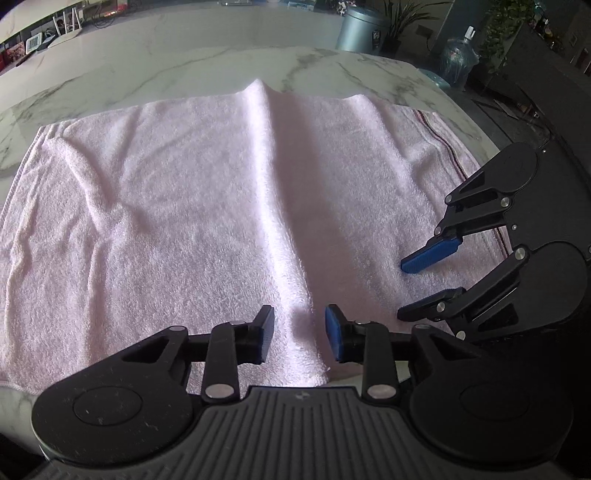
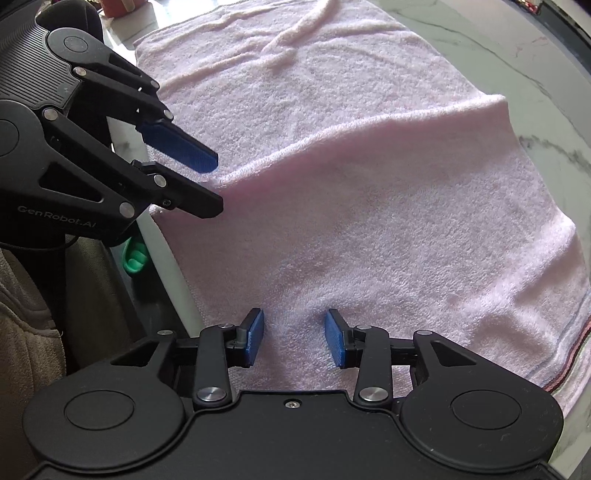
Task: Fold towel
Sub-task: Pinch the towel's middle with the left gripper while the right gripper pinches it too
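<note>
The only clear writing is "GenRobot.AI", printed in pale letters on the black body of the left gripper (image 2: 216, 186) as it is showing in the right wrist view. A grey metal canister (image 1: 360, 29) at the far edge is carrying a small dark label, too small to read.

The towel (image 1: 184, 229) is lying spread on the bench (image 1: 110, 77), a white marble-patterned top with grey veins. It is pale pink terry, nubbly in texture, with a raised ridge running from its far edge down to the near edge between the left gripper's jaws. Soft wrinkles are crossing its left part. A narrow band of dark red stripes (image 1: 456, 162) is running along its right-hand end; in the right wrist view that striped end is draping over the bench edge.

The left gripper (image 1: 299, 332) is pointing down over the near hem, its jaws standing apart with the ridge of cloth between them; the pads are not pressing on it. The right gripper (image 2: 293, 338) is hovering likewise, jaws apart over flat towel, gripping nothing. Both grippers are matte black plastic with silver pivot pins, round discs at the base and ribbed blue rubber pads (image 2: 255, 336).

Beyond the bench, a blue-tinted water bottle (image 1: 458, 59) and leafy plants (image 1: 406, 14) are standing.
</note>
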`<action>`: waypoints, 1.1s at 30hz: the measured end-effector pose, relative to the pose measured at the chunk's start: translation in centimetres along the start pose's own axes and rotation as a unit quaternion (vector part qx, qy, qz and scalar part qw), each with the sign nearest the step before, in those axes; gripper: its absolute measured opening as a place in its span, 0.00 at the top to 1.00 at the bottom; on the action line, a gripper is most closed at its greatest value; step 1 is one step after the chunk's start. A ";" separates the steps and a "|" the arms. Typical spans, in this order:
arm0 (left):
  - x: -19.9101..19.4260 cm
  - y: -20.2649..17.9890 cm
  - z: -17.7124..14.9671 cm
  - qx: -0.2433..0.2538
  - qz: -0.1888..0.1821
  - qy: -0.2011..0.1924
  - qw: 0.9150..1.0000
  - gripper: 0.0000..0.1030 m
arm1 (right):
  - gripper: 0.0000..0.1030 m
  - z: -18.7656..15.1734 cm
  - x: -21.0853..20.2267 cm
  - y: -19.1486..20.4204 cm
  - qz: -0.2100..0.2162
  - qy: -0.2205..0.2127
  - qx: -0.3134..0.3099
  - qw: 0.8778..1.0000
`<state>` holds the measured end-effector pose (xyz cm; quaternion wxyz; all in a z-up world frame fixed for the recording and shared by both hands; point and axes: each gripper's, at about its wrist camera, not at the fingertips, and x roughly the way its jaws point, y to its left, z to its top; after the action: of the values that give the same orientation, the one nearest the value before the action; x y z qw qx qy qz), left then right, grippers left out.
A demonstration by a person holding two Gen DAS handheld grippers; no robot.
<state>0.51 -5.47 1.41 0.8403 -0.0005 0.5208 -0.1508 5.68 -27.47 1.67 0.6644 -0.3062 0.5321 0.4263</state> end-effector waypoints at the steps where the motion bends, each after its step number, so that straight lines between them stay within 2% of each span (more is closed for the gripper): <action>1: -0.1 -0.2 0.1 0.005 0.002 -0.003 1.000 0.61 | 0.64 0.0 0.0 0.0 0.001 0.001 -0.001 1.000; 4: 0.6 -0.5 0.0 0.004 -0.002 0.012 1.000 0.61 | 0.64 0.0 0.1 0.0 0.002 -0.001 0.001 1.000; 8: 1.5 -0.7 -0.6 -0.003 -0.023 0.024 0.999 0.71 | 0.64 0.0 0.2 0.1 0.003 -0.004 0.002 1.000; 12: 1.3 -0.3 -0.8 -0.007 -0.010 0.025 1.000 0.92 | 0.64 0.4 0.3 0.2 0.010 0.004 -0.007 1.000; 19: 0.7 1.0 -1.5 -0.027 -0.023 0.027 0.999 0.95 | 0.65 2.0 0.3 -0.1 0.022 0.043 -0.046 0.998; 25: -0.1 1.7 -2.3 -0.037 -0.031 0.033 0.998 0.95 | 0.65 4.8 -1.0 -2.0 -0.029 0.067 -0.133 0.988; 28: -0.5 2.1 -2.7 -0.041 -0.036 0.034 0.998 0.95 | 0.65 6.4 -0.9 -3.3 -0.073 0.064 -0.218 0.971; 29: -0.7 2.3 -2.9 -0.042 -0.038 0.034 0.998 0.95 | 0.65 7.0 -0.8 -3.6 -0.086 0.061 -0.260 0.960; 31: -0.9 2.6 -3.2 -0.043 -0.042 0.033 0.998 0.95 | 0.65 8.0 -0.6 -3.8 -0.110 0.059 -0.358 0.925; 32: -1.0 2.7 -3.3 -0.043 -0.044 0.033 0.998 0.95 | 0.65 8.3 -0.5 -3.9 -0.116 0.059 -0.388 0.913; 33: -1.1 2.8 -3.3 -0.042 -0.044 0.033 0.998 0.95 | 0.65 8.8 -0.3 -3.9 -0.124 0.060 -0.451 0.882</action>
<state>-2.14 -2.02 0.38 0.8144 -0.0542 0.5535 -0.1658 13.11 -21.73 3.92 0.4688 -0.6611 0.2791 0.5150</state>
